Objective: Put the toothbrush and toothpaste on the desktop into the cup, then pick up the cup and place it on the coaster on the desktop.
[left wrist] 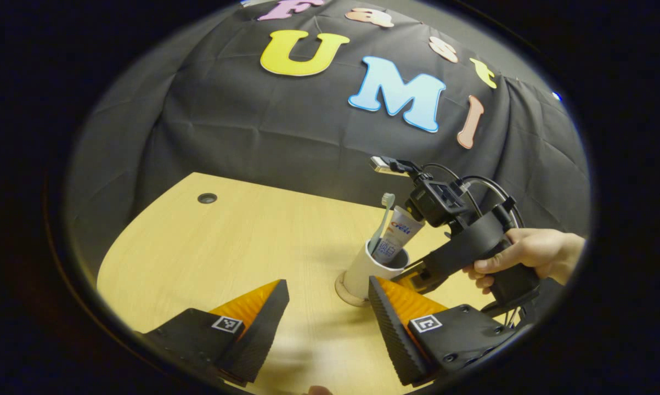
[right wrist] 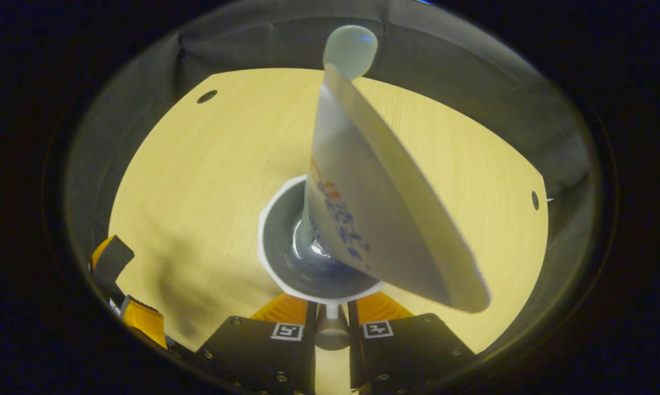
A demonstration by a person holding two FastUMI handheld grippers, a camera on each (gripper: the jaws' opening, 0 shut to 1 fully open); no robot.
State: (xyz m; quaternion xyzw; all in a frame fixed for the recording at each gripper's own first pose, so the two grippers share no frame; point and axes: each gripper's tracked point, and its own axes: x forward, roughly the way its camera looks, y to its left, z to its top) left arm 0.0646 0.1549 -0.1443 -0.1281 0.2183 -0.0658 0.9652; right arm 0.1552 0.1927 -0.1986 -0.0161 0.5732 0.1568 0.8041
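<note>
Right tool [right wrist: 330, 321] clamped on cup [right wrist: 269, 258] handle; left tool [left wrist: 327, 315] apart, empty, near cup.

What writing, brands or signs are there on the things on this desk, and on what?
toothpaste: coloured print, too small and blurred to read.
left gripper: square code tags on its fingers, no words.
right gripper: the same tags, no words.
cup, toothbrush: no text.
</note>
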